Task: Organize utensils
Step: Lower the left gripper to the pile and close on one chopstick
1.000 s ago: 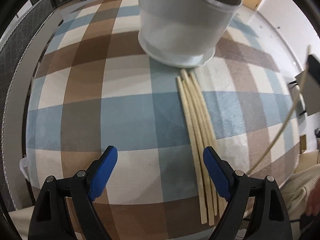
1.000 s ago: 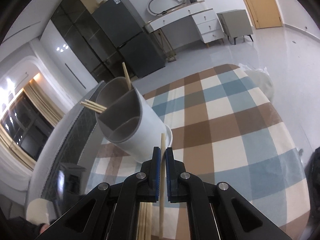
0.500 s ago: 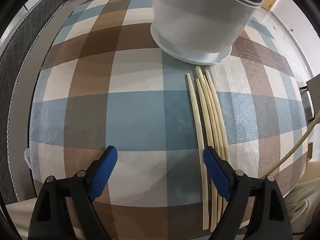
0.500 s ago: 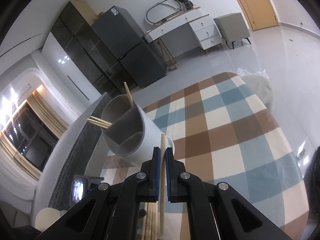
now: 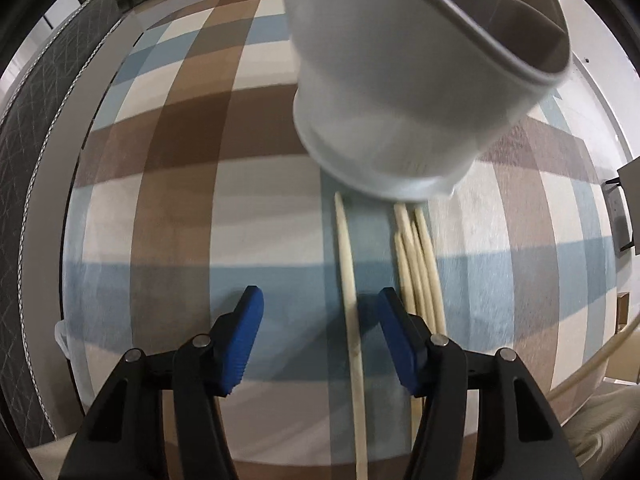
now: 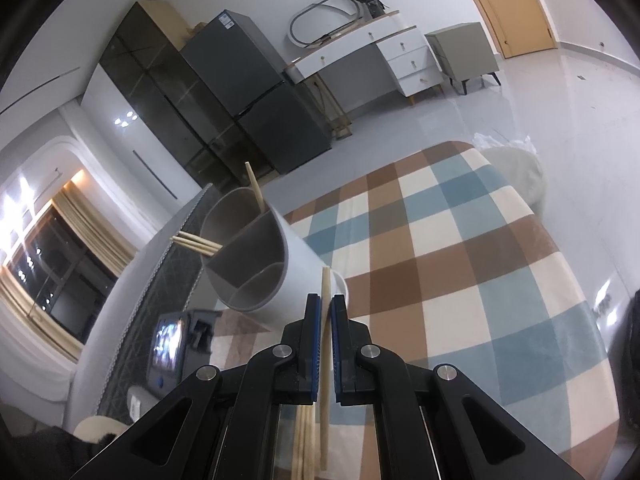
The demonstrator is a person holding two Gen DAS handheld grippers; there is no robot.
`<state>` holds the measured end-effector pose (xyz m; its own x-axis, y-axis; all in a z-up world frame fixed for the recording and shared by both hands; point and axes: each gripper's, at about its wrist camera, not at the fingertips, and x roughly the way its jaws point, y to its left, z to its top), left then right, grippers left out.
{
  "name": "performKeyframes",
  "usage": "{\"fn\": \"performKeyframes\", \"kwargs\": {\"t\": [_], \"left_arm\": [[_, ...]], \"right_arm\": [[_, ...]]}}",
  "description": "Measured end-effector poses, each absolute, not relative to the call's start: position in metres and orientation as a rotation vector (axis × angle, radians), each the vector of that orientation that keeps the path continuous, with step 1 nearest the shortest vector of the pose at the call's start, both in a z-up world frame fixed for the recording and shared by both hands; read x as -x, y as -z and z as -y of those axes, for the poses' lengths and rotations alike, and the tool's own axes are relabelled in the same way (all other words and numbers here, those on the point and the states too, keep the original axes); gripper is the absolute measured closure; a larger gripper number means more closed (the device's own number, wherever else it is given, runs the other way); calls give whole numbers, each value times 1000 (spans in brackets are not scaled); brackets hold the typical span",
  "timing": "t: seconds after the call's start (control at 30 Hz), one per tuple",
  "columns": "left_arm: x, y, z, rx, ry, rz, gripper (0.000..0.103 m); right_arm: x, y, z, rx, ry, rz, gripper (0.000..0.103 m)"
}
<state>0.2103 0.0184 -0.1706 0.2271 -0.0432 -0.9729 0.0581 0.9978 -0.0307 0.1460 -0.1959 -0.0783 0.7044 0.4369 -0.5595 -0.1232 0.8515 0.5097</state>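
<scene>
A white divided utensil holder [image 5: 408,92] stands on a checked tablecloth [image 5: 160,200]. In the right wrist view the holder [image 6: 256,264] has several chopsticks [image 6: 196,243] sticking out of its compartments. My left gripper [image 5: 316,308] is open, low over the cloth, with one loose chopstick [image 5: 350,300] lying between its fingers. Several more chopsticks [image 5: 416,264] lie just right of it. My right gripper [image 6: 326,308] is shut on a single chopstick [image 6: 325,344], held above the table near the holder.
A grey padded chair back [image 5: 24,160] runs along the table's left edge. A fridge [image 6: 256,96], a white desk [image 6: 368,56] and a door [image 6: 516,4] stand across the room. A phone [image 6: 168,344] sits left of the holder.
My left gripper has moved forward and right, lower over the cloth, and narrowed around one chopstick now apart from the bundle. My right gripper has pulled back a little with its chopstick.
</scene>
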Motion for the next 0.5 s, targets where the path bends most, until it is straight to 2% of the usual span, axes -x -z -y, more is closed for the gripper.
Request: {"fn": "performKeyframes", "kwargs": {"t": [0.03,0.07,0.1,0.17,0.33,0.5], "left_arm": [[-212,170,-19,-12,75,-1335,52],[-216,168,-14,-12,79,-1329,63],[-218,166,-15,-13,82,-1312,70],[-224,164,-13,-6,94,-1299,100],[-219,159,-16,88,197,-1252,102],[-188,116,-40,186,266,-1053,103]], "right_arm": [[-146,78,195,-458,-322,-727,99],[-145,78,195,-453,-321,-726,99],[-145,78,194,-450,-322,-725,99],[-144,78,192,-441,-320,-727,99],[-143,79,186,-408,-317,-729,99],[-134,73,176,-353,-326,-710,99]]}}
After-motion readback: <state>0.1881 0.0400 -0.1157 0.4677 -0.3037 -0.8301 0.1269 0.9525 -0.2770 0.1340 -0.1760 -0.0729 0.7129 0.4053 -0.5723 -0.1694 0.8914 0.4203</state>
